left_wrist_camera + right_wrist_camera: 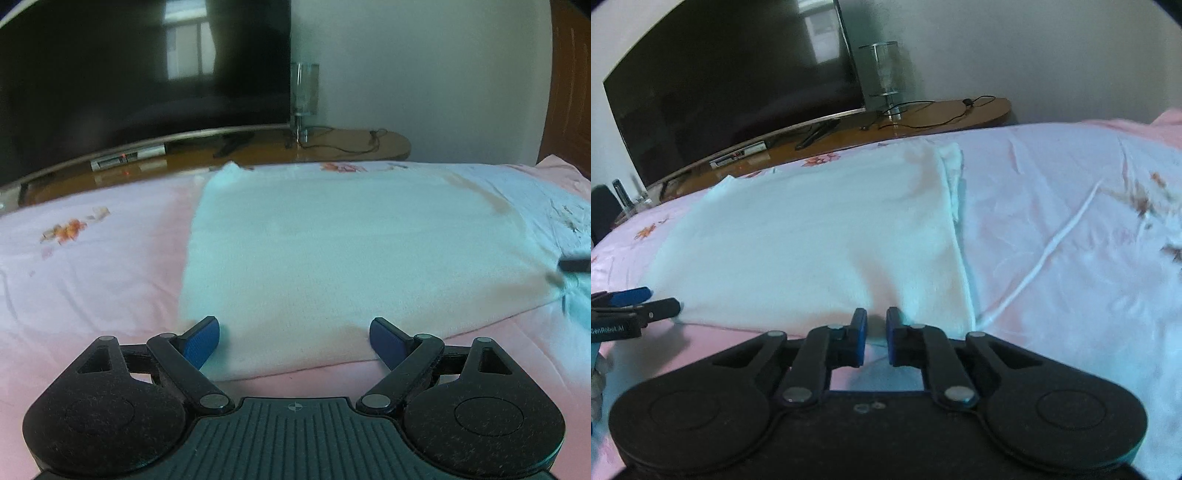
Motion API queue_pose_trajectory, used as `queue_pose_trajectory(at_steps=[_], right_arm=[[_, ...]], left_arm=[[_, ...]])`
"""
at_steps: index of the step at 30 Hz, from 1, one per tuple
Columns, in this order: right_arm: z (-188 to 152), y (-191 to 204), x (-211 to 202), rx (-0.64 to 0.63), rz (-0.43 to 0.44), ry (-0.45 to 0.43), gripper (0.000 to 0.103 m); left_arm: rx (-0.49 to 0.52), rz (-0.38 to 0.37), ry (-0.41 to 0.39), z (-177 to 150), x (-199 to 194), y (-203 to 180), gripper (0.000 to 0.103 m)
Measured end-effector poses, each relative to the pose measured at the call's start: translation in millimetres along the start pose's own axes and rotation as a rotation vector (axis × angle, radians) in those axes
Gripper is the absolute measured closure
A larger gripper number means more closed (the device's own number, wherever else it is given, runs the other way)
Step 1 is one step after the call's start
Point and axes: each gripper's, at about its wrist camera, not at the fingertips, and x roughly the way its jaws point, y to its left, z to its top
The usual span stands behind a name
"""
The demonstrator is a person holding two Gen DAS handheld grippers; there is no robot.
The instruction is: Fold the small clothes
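White garment [820,236] on a pink bed sheet [1052,229] with orange flower prints; blue-padded black fingers [201,341]; brown stand [923,118].

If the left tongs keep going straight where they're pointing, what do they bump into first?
Most likely the white cloth. The left tongs stand wide open, tilted down toward its near edge on the pink bedsheet. Depth is hard to judge, so they might touch the sheet just before the cloth.

Open pink bedsheet [1071,258] right of garment [812,240], television [720,92] behind
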Motion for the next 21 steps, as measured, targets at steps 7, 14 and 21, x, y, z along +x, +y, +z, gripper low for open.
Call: queue_pose_trajectory(at_steps=[7, 14, 21], right_arm=[[-12, -13, 12, -0.080, -0.051, 0.025, 0.080], [-3, -10, -4, -0.048, -0.059, -0.015, 0.077], [-10, -18, 9, -0.078, -0.063, 0.046, 0.077]], left_arm=[[-0.060, -0.026, 0.013, -4, 10, 14, 0.013], [-0.053, -0.017, 0.011, -6, 10, 11, 0.013], [-0.041, -0.005, 0.011, -7, 10, 7, 0.012]])
